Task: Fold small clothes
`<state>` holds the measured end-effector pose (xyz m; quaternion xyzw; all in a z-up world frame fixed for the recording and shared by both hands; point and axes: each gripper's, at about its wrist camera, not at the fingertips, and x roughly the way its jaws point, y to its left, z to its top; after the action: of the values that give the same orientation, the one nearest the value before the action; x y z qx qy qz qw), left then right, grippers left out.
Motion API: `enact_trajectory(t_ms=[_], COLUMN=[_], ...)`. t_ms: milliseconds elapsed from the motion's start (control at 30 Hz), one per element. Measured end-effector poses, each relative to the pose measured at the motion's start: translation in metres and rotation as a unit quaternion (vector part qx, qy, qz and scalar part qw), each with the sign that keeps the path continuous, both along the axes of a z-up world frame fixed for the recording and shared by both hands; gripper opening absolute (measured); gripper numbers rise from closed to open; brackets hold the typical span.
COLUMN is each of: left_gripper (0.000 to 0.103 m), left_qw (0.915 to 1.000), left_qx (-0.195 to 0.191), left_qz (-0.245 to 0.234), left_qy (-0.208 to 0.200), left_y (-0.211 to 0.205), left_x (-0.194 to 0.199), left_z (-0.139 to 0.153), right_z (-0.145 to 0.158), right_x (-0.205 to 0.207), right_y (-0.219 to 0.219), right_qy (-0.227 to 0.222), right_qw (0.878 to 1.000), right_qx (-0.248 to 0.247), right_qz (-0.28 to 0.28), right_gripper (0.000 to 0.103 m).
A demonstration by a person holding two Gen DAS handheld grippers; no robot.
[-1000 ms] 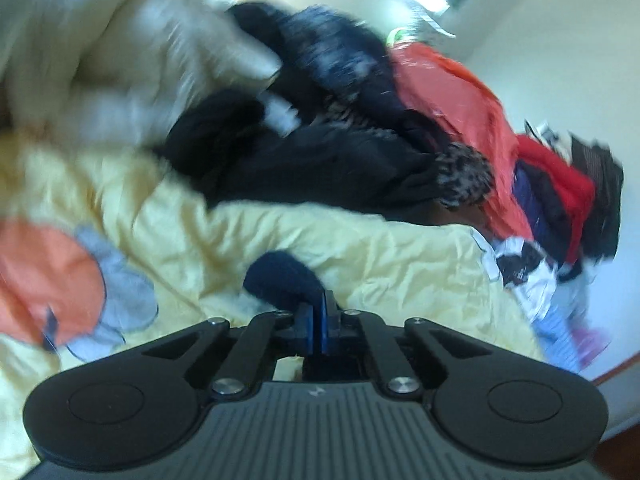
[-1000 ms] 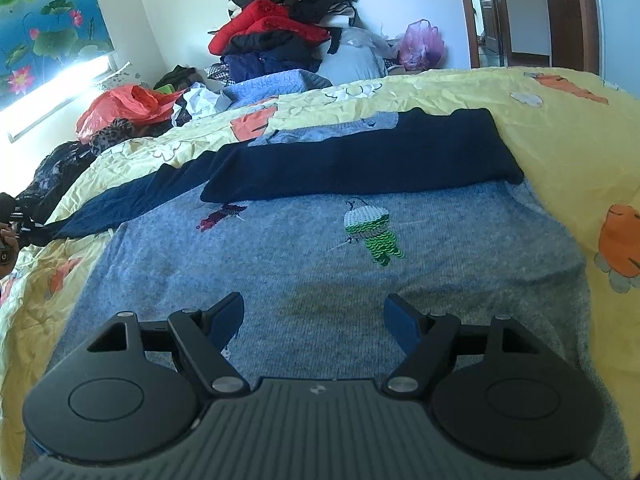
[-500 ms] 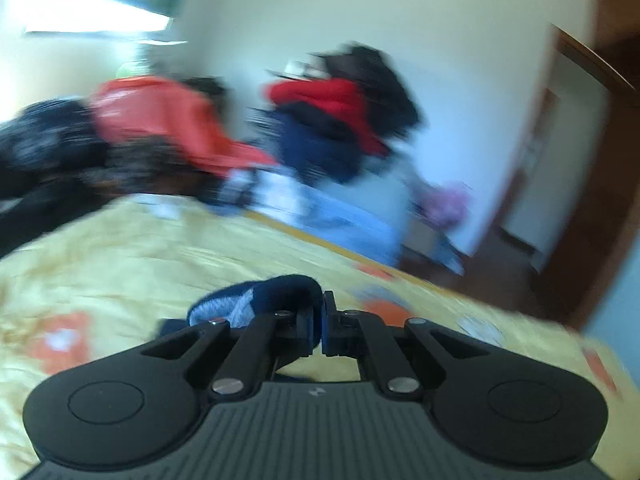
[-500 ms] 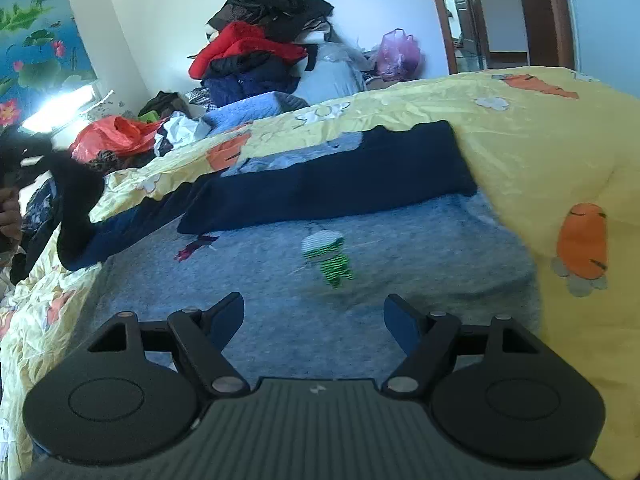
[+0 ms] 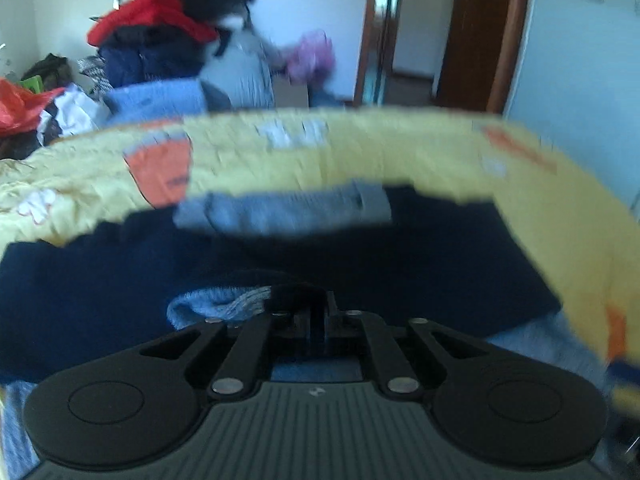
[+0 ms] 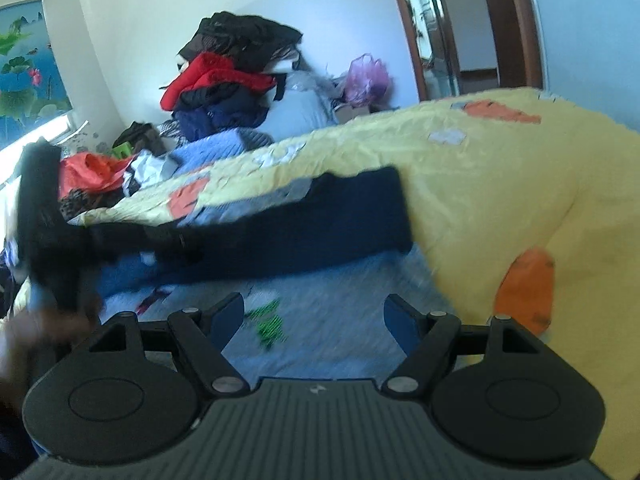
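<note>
Grey-blue knit sweater with navy sleeves (image 6: 340, 320) lies spread flat on the bed, small green embroidered figure on its chest; one navy sleeve (image 6: 312, 232) folded straight across the upper body; other navy sleeve cuff (image 5: 224, 304) lifted over it, grey-blue inside showing; edges motion-blurred.

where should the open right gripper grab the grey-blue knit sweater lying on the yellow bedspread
Take the grey-blue knit sweater at its right side edge, beside the yellow bedspread, coming from the right: there it lies flat and uncovered, unlike the middle under the folded navy sleeve.
</note>
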<state>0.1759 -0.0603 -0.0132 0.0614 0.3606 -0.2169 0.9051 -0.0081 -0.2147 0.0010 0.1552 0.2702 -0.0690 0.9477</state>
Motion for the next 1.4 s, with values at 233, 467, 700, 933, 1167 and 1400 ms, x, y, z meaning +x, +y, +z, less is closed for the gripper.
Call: enact_trajectory(t_ms=[233, 467, 700, 933, 1167, 1400], left_gripper=[0.093, 0.096, 0.096, 0.096, 0.096, 0.096], left_qw=[0.9995, 0.9959, 0.9864, 0.982, 0.9835, 0.9821], left_qx=[0.012, -0.011, 0.0, -0.001, 0.017, -0.011], left_qz=[0.01, 0.075, 0.163, 0.188, 0.179, 0.188], left_qy=[-0.027, -0.049, -0.022, -0.019, -0.021, -0.004], left_y=[0.016, 0.076, 0.133, 0.148, 0.148, 0.153], left_x=[-0.034, -0.064, -0.071, -0.076, -0.081, -0.073], left_z=[0.009, 0.03, 0.026, 0.024, 0.018, 0.017], right_z=[0.015, 0.009, -0.01, -0.017, -0.009, -0.019], right_x=[0.03, 0.099, 0.147, 0.151, 0.162, 0.158], right_y=[-0.021, 0.01, 0.063, 0.148, 0.07, -0.005], right_qy=[-0.013, 0.008, 0.045, 0.029, 0.024, 0.023], right_qw=[1.0, 0.994, 0.983, 0.96, 0.996, 0.987], right_qx=[-0.001, 0.06, 0.075, -0.189, -0.091, 0.153], right_qz=[-0.008, 0.09, 0.16, 0.205, 0.005, 0.05], right_gripper=[0.079, 0.079, 0.079, 0.08, 0.083, 0.083])
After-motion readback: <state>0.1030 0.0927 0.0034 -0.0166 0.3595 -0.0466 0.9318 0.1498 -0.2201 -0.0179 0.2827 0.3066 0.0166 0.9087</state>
